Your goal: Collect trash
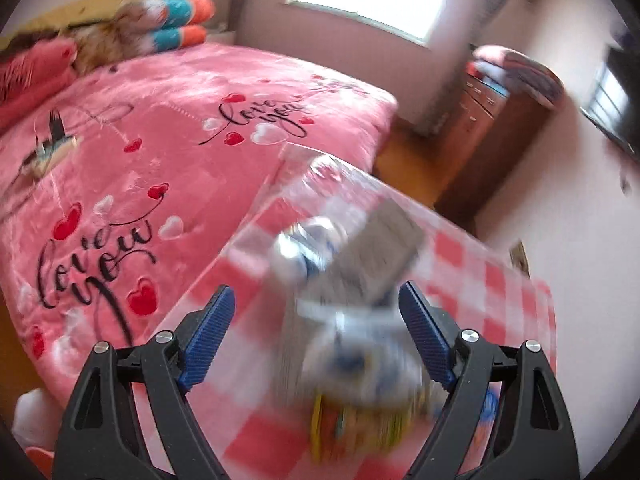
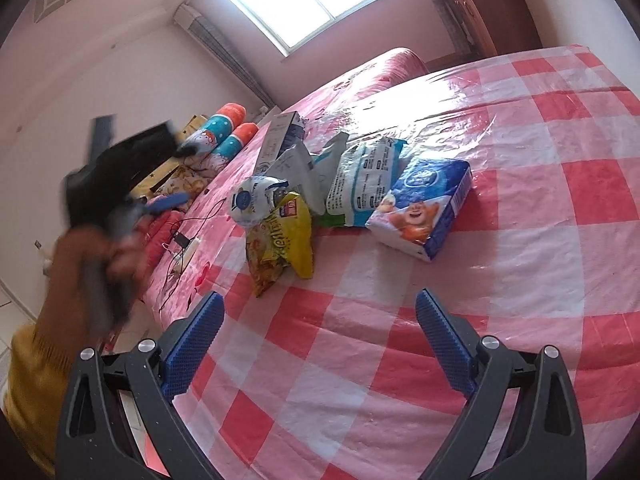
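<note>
- A red-and-white check is shown on the plastic table cover [image 2: 500, 208].
- The blanket [image 1: 168, 128] is coloured pink, printed with red and white hearts and black script.
- Yellow is seen on the snack bag [image 2: 282, 236].
- The tissue pack [image 2: 424, 204] is coloured blue and white.
- Blue pads [image 2: 198, 344] are carried on black gripper arms.

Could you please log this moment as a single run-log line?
left gripper: open, over trash pile, view blurred | right gripper: open, empty | yellow snack bag, tissue pack: on checkered tablecloth
</note>
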A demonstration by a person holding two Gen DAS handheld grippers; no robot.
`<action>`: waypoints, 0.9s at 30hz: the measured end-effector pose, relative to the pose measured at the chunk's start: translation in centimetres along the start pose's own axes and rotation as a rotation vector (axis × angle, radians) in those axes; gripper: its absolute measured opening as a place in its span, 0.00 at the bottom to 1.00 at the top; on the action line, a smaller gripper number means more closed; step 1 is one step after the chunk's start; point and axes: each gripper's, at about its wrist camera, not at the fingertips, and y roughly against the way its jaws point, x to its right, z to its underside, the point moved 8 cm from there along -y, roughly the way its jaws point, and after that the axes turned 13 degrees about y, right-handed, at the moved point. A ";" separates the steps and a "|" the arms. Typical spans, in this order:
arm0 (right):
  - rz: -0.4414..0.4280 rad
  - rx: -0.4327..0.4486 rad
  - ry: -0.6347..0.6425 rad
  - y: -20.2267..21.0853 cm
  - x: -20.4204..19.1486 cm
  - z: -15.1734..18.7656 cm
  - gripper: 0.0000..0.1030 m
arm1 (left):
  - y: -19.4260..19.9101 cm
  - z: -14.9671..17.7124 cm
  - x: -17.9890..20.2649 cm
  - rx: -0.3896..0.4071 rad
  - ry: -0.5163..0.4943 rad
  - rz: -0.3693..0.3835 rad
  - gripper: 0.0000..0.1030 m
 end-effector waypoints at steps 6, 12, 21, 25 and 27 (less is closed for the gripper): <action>-0.012 -0.011 -0.018 0.3 0.5 0.0 0.93 | -7.5 -3.5 -0.7 -0.075 0.122 -0.099 0.82; -0.022 -0.025 -0.053 0.2 1.5 0.1 0.93 | -12.3 -3.6 -2.3 -0.179 0.191 -0.162 0.78; -0.009 -0.027 -0.085 0.6 2.8 0.2 0.93 | -13.9 -2.0 -0.9 -0.264 0.134 -0.136 0.74; 0.004 -0.004 -0.089 1.2 3.1 -0.2 0.93 | -13.1 -0.2 0.3 -0.289 0.077 -0.119 0.74; 0.012 0.007 -0.091 1.6 3.3 -0.5 0.93 | -12.7 0.7 0.6 -0.299 0.059 -0.103 0.72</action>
